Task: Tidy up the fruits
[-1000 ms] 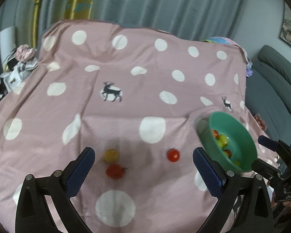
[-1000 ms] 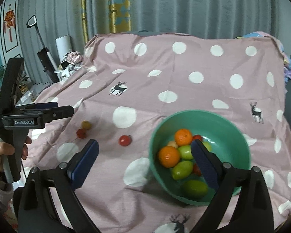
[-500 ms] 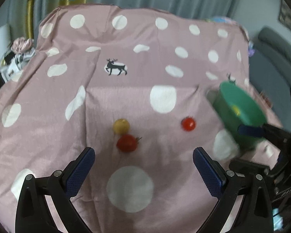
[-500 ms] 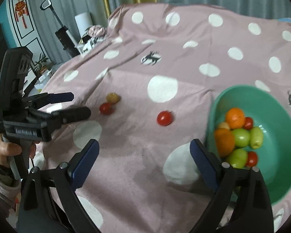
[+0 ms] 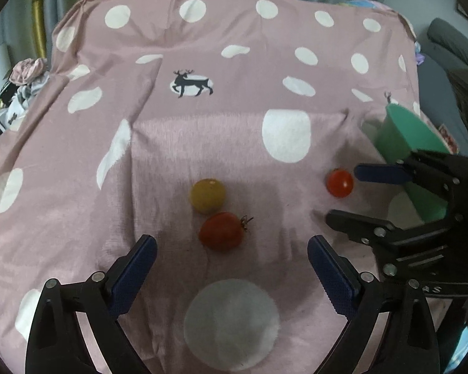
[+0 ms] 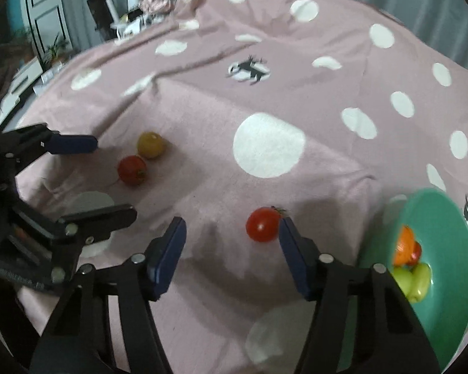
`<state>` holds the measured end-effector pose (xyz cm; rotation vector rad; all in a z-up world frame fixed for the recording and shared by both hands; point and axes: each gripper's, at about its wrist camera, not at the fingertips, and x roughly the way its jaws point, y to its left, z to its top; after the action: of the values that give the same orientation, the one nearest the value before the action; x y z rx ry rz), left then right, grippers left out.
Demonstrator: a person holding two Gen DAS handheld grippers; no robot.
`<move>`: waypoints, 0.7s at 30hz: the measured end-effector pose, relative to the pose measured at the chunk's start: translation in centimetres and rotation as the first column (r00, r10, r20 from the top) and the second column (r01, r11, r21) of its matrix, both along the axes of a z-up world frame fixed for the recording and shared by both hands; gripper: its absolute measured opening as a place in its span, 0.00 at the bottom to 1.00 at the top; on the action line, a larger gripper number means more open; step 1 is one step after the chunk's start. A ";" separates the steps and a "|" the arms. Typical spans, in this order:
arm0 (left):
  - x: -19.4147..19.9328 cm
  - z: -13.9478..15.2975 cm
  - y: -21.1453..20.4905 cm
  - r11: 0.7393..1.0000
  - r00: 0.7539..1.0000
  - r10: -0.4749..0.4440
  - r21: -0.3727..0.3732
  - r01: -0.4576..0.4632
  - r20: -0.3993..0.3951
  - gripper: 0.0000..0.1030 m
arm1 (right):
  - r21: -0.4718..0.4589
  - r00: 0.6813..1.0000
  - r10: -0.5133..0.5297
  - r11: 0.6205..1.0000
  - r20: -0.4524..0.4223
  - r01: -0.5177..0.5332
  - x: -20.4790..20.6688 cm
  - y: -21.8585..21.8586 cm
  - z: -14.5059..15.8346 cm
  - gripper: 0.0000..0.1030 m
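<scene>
Pink polka-dot cloth (image 5: 202, 143) printed with deer drapes the surface before grey curtains, a green bowl (image 6: 446, 218) of orange, green and red fruit at its right edge. Since a second ago both grippers have dropped closer to the cloth, and the right one has swung away from above the bowl. Tilted steeply down, the right gripper (image 6: 231, 243) is closing around a lone red tomato (image 6: 262, 224), its right pad just beside the fruit. The left gripper (image 5: 231, 258) hangs wide open, empty, near a second red tomato (image 5: 221, 231) touching a yellow tomato (image 5: 207, 195).
</scene>
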<state>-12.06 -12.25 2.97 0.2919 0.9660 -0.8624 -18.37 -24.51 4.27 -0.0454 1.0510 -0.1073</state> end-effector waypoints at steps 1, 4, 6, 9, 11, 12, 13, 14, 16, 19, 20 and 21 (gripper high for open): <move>0.0 -0.2 -0.1 1.000 1.000 -0.002 0.002 0.002 -0.004 0.92 | -0.012 1.000 0.007 1.000 -0.014 -0.007 0.5 0.0 -0.4 0.59; 0.4 -0.6 -0.3 1.000 1.000 -0.006 0.001 0.006 -0.021 0.91 | -0.051 1.000 -0.003 0.999 -0.022 0.002 1.3 -0.2 -0.8 0.61; 0.4 -0.7 -0.4 1.000 0.999 -0.021 -0.002 0.021 -0.029 0.85 | -0.078 0.999 -0.012 0.997 -0.033 0.009 1.6 -0.3 -1.0 0.60; 0.3 -0.6 -0.8 0.999 0.999 -0.035 0.000 0.035 -0.028 0.81 | -0.091 0.997 -0.001 0.996 -0.081 -0.006 2.2 -0.2 -1.8 0.57; 0.6 -0.6 -1.0 0.999 0.999 -0.031 0.009 0.032 -0.031 0.81 | -0.084 0.995 -0.011 0.996 -0.098 0.003 2.5 -0.6 -1.8 0.57; 0.6 -0.6 -1.0 0.999 0.999 -0.034 0.008 0.035 -0.034 0.79 | -0.078 0.995 -0.016 0.997 -0.102 0.008 2.6 -0.7 -1.8 0.53; 0.6 -0.6 -1.1 0.999 0.999 -0.036 0.010 0.037 -0.035 0.74 | -0.070 0.994 -0.017 0.998 -0.107 0.010 2.7 -0.9 -1.7 0.50; 0.7 -0.7 -1.2 0.999 0.998 -0.039 0.015 0.040 -0.040 0.69 | -0.055 0.994 -0.011 0.998 -0.109 0.005 2.8 -1.0 -1.7 0.44; 0.9 -1.1 -1.4 0.999 0.997 -0.045 0.020 0.046 -0.070 0.56 | -0.022 0.994 0.003 1.000 -0.114 -0.005 2.7 -0.8 -1.8 0.35; 1.0 -1.1 -1.3 0.999 0.996 -0.048 0.007 0.049 -0.081 0.49 | 0.005 0.993 0.008 1.000 -0.116 -0.007 2.5 -0.4 -1.8 0.26; 1.1 -1.1 -1.3 0.999 0.995 -0.044 0.003 0.045 -0.085 0.46 | -0.001 0.993 0.010 1.000 -0.116 -0.010 2.5 -0.3 -1.8 0.26; 1.3 -1.1 -1.1 0.999 0.995 -0.041 -0.003 0.041 -0.093 0.40 | -0.002 0.993 0.013 1.000 -0.114 -0.013 2.4 -0.1 -1.8 0.26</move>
<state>-10.79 -13.39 1.91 0.2733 1.0487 -0.9211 -15.97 -24.59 2.49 -0.0614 1.1647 -0.0952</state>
